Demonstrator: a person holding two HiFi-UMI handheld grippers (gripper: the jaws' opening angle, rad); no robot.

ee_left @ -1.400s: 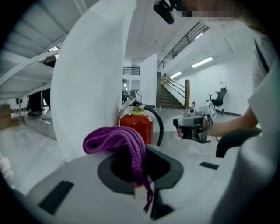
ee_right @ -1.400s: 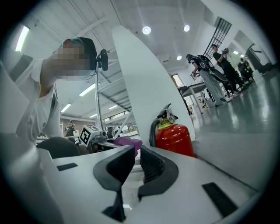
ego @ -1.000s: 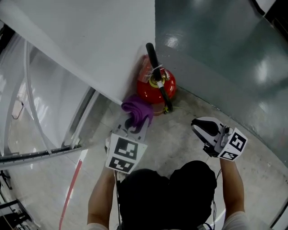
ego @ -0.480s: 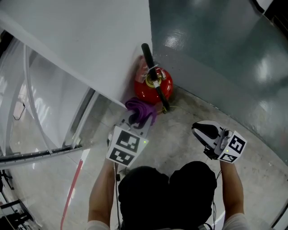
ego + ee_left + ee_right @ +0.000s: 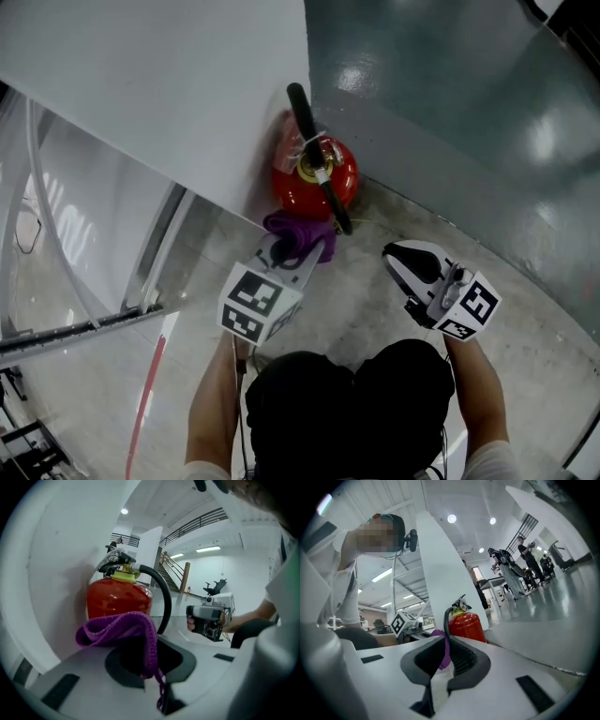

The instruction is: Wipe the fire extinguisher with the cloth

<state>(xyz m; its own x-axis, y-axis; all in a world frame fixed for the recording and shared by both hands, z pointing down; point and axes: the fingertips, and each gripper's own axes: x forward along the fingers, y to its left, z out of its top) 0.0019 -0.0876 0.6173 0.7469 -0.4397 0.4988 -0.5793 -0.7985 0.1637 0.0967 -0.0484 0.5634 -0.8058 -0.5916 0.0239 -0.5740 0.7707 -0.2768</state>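
The red fire extinguisher (image 5: 314, 178) stands on the floor against the white wall corner, its black hose (image 5: 323, 192) hanging down its front. My left gripper (image 5: 286, 253) is shut on a bunched purple cloth (image 5: 300, 239) that sits right at the extinguisher's near side; I cannot tell whether they touch. In the left gripper view the cloth (image 5: 117, 627) drapes over the jaws in front of the extinguisher (image 5: 119, 599). My right gripper (image 5: 401, 261) hovers right of the extinguisher with a narrow gap between its jaws and nothing in it. In the right gripper view the extinguisher (image 5: 466, 625) stands ahead.
A white slanted panel (image 5: 169, 84) rises left of the extinguisher and a dark green wall (image 5: 450, 103) runs behind and to the right. The floor (image 5: 366, 309) is grey concrete. A metal rail (image 5: 75, 328) lies at lower left.
The left gripper has carried the cloth in under the front of the extinguisher. The right gripper has shifted a little left, nearer the extinguisher.
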